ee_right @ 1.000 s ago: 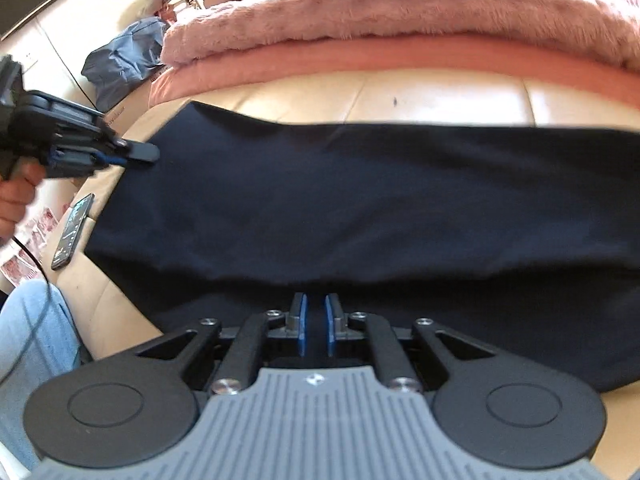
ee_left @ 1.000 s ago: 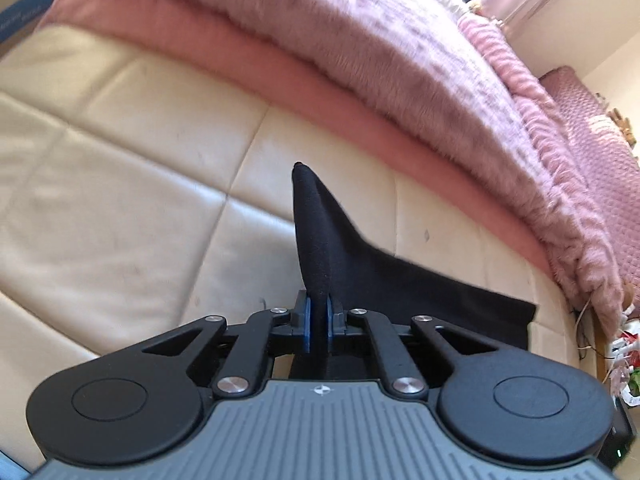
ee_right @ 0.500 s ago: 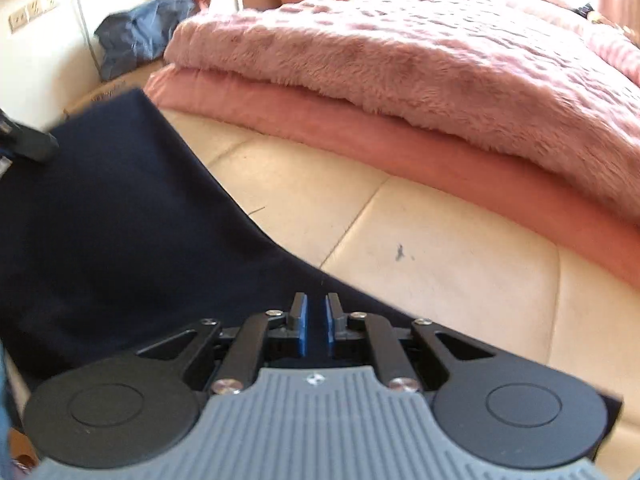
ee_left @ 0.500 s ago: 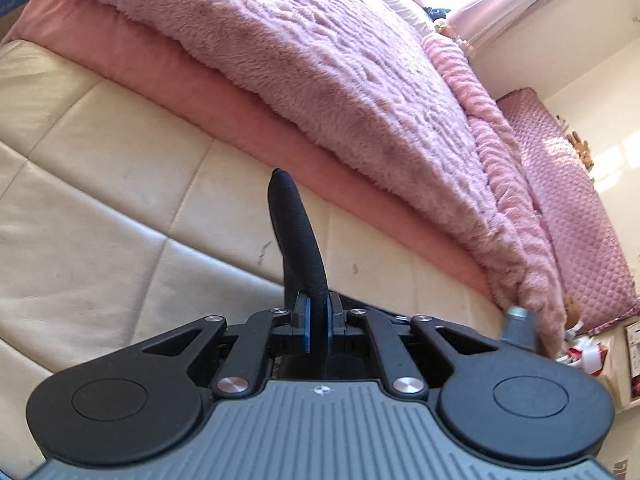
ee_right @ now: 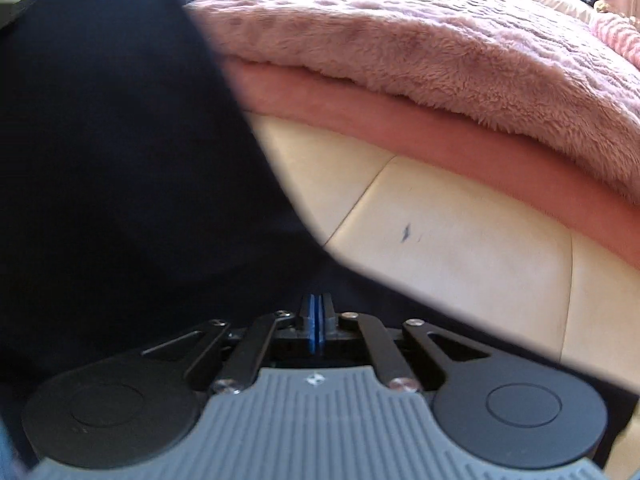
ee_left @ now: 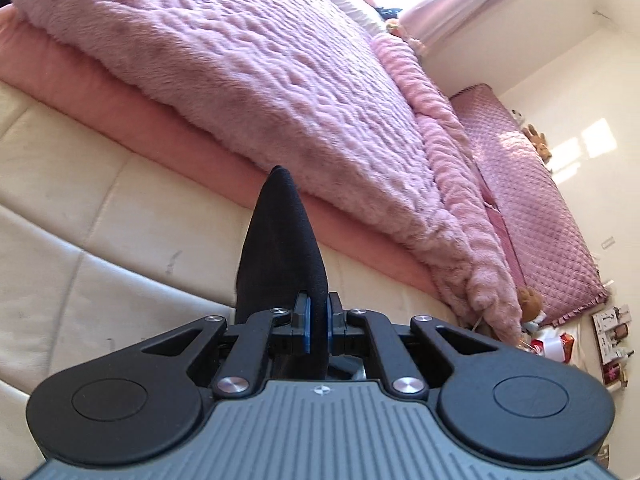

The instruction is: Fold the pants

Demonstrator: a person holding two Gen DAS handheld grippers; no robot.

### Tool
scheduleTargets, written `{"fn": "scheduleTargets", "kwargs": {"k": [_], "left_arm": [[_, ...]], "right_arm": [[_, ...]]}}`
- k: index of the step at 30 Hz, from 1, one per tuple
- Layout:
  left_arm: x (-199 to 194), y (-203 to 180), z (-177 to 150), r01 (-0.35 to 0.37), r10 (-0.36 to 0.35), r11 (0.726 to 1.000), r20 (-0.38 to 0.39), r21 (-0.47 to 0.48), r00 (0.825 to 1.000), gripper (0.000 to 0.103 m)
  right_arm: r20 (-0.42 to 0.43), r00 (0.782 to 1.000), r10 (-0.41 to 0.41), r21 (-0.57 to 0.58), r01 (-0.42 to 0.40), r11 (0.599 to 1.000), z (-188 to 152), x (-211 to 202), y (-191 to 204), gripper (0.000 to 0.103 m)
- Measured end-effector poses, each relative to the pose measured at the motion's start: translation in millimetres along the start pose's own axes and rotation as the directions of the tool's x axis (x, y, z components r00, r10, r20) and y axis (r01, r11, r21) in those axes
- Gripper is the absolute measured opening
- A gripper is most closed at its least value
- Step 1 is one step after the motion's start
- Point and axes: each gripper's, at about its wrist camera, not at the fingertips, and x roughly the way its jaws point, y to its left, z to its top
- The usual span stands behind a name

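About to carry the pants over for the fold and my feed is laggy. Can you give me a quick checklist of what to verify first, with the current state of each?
1. Left hand-held gripper gripping the pants: ok, dark fabric is pinched between its blue pads.
2. Right hand-held gripper closed: ok, pads meet.
3. Fabric caught in the right grip: cannot tell, the pants lie under and around it but no cloth shows between the pads.
4. Cream cushion free for laying the fold: ok in the part shown.
5. Pants clear of the pink blanket: cannot tell, a raised panel blocks that side in the right view.

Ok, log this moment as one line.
left gripper: shut on pants | right gripper: shut, pads together over pants | surface: cream cushion
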Motion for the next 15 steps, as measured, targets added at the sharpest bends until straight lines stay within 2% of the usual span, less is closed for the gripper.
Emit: {"fn": "scheduleTargets", "kwargs": {"k": [5, 9, 13, 15], "left_arm": [[10.0, -21.5, -4.6, 0.006, -0.006, 1.000, -0.012, 0.020, 1.000, 0.007], [18.8, -34.8, -9.9, -0.006, 0.007, 1.000, -0.028, 0.030, 1.000, 0.007], [27.5, -51.0, -14.4, -0.026, 0.028, 0.998, -0.040, 0.052, 0.999, 0.007], [35.8, -62.3, -16.4, -0.032, 0.035, 0.998, -0.054, 0.062, 0.998, 0.007]], "right_arm": [[-0.012, 0.998, 0.061, 0.020, -0.061, 0.998, -43.9, -33.0, 21.7, 0.000], [-0.043, 0.997, 0.063, 0.049, -0.061, 0.997, -68.3, -22.0, 32.0, 0.000], [-0.008, 0.997, 0.075, 0.103, -0.073, 0.992, -74.0, -31.3, 28.7, 0.000], [0.037, 0.998, 0.050, 0.118, -0.054, 0.992, -74.7, -49.3, 20.2, 0.000]]}}
